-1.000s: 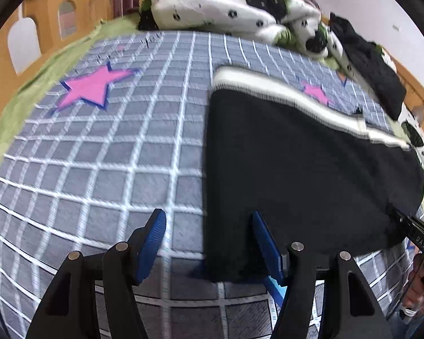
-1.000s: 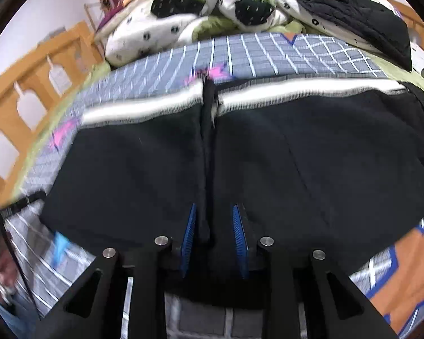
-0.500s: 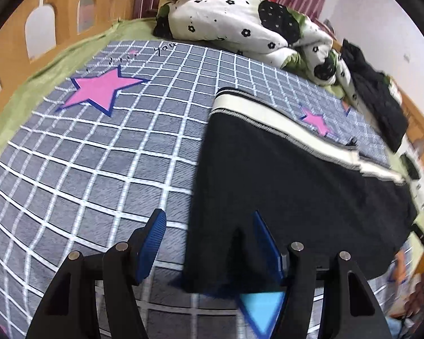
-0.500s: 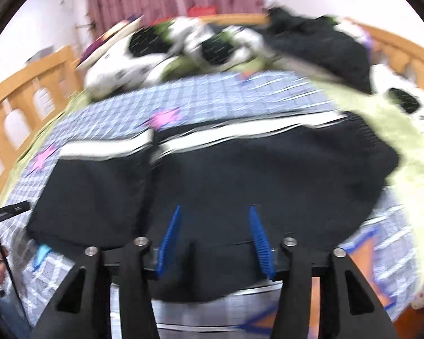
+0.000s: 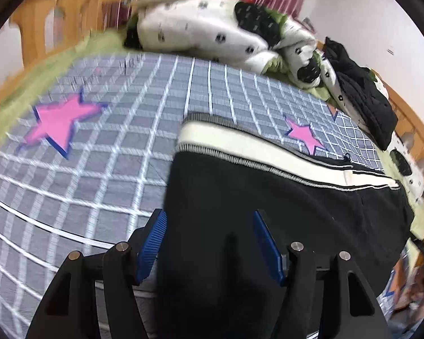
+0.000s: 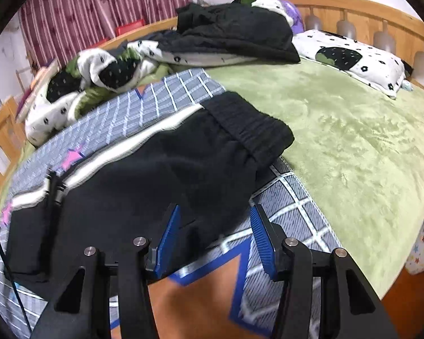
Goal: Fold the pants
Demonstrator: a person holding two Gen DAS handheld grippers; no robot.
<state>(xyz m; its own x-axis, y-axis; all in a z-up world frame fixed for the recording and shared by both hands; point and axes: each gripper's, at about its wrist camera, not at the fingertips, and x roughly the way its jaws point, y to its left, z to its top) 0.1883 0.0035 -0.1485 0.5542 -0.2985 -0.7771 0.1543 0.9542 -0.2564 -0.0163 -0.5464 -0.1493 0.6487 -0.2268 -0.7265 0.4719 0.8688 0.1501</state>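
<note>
1. My left hand-held gripper (image 5: 210, 244), with blue ribbed pads, has its jaws set well apart. Black fabric lies between them, but neither pad presses on it.
2. My right hand-held gripper (image 6: 214, 237) also has its jaws spread apart. A lower edge of the fabric sits in the gap; the right pad stands clear of the cloth over the mat.
3. The black knit pants with a cream side stripe (image 5: 282, 197) lie spread flat on the grey mat with a white grid and pink stars (image 5: 121, 152), which covers part of the bed.
4. In the right wrist view the pants (image 6: 161, 175) show their ribbed black waistband at the far right end, overlapping the edge of the mat (image 6: 294, 206) and touching the green plush bedspread (image 6: 353, 141).
5. The cream stripe runs along the far edge of the pants in both views.
6. A white quilt with black flower print (image 5: 212, 36) is bunched at the far side of the bed, with a black jacket (image 6: 234, 31) on it.
7. A wooden bed rail (image 6: 367, 19) borders the bedspread.
</note>
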